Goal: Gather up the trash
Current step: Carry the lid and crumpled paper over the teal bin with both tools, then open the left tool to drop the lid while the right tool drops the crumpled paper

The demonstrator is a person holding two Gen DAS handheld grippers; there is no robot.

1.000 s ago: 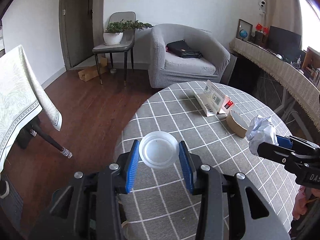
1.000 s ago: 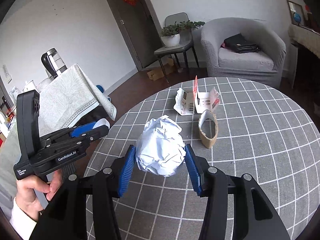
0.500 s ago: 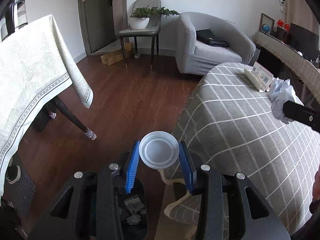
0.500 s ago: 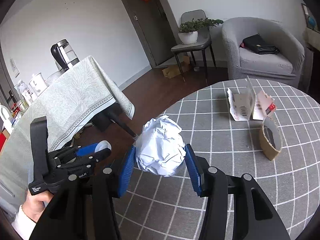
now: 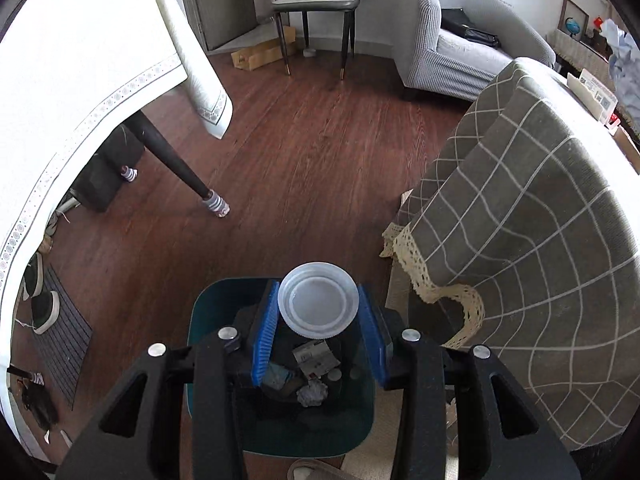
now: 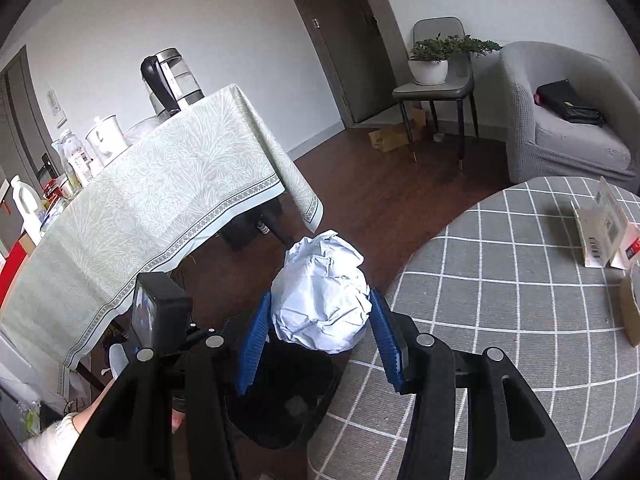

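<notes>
The left claw (image 5: pixel 319 328) points steeply down with its blue pads partly apart and pressed against the rim of a round translucent white plastic lid (image 5: pixel 319 307), which it holds directly above a dark teal plastic trash bin (image 5: pixel 208 320) standing on the brown wooden floor (image 5: pixel 304 160); scraps of paper and other rubbish (image 5: pixel 314 376) lie in the bin below the claw. To the left of this claw hangs a pale patterned tablecloth (image 5: pixel 80 60), and to its right the fringed edge of a grey checked tablecloth drapes over the round table (image 5: pixel 520 240). The right claw (image 6: pixel 322 344) is partly spread as well, its blue pads gripping a crumpled ball of white paper (image 6: pixel 322 304) on both sides. Below and left of that claw, the left claw's black body (image 6: pixel 160 312) shows, with a hand and pale sleeve (image 6: pixel 72 432) under it. The dark bin (image 6: pixel 288 400) sits just beneath the paper ball, and the round table (image 6: pixel 500 300) lies to the claw's right, carrying a torn white carton (image 6: pixel 600 236).
</notes>
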